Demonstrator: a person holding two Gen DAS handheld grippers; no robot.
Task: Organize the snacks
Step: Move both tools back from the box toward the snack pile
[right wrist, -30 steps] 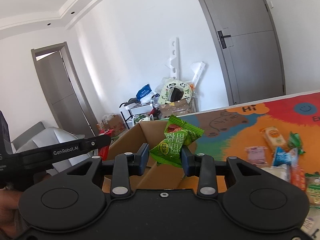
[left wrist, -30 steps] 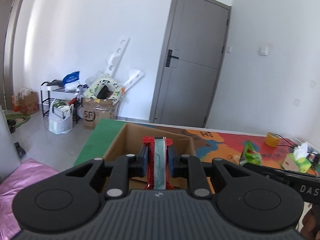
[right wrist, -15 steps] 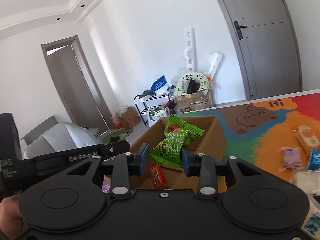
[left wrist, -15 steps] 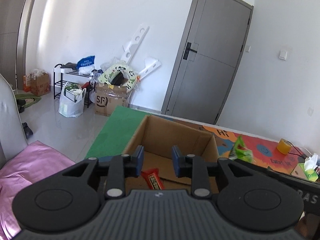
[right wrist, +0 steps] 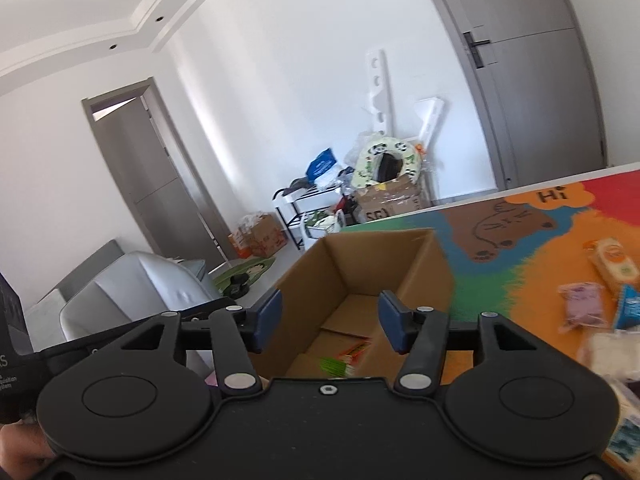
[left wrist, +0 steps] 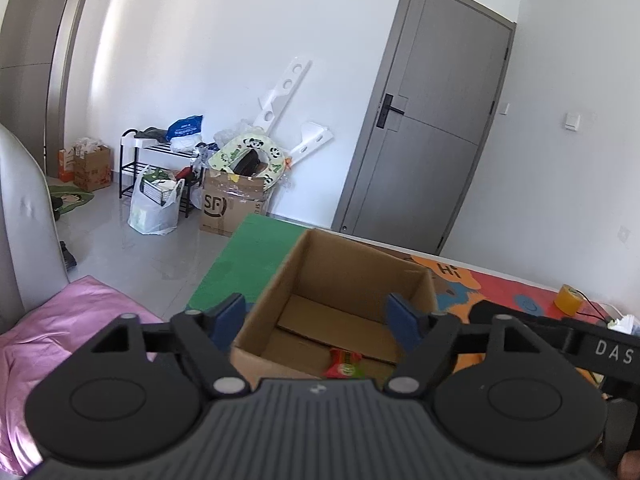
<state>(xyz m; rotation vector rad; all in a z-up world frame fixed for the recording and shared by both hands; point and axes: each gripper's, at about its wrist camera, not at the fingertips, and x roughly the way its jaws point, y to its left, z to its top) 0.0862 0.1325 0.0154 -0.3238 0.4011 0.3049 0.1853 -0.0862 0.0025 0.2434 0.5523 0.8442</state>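
An open cardboard box (left wrist: 348, 280) stands on the colourful mat, right in front of both grippers. My left gripper (left wrist: 316, 316) hovers over the box's near edge; its jaws are opening wide and hold nothing. A red snack packet (left wrist: 344, 362) lies on the box floor below it. In the right wrist view my right gripper (right wrist: 330, 316) is above the same box (right wrist: 400, 264), its jaws opening and nothing between them. A blurred green packet (right wrist: 336, 366) sits low in the box beside an orange-red packet (right wrist: 354, 350).
Several loose snacks lie on the mat to the right: an orange packet (right wrist: 612, 264), a purple one (right wrist: 582, 304). A yellow tape roll (left wrist: 568, 302) sits far right. The right gripper's housing (left wrist: 580, 344) is close beside the left. Pink cloth (left wrist: 60, 320) and floor clutter lie left.
The left gripper let go of the red packet, which dropped into the box, and its jaws spread wide. The right gripper released the green packets, which fell into the box.
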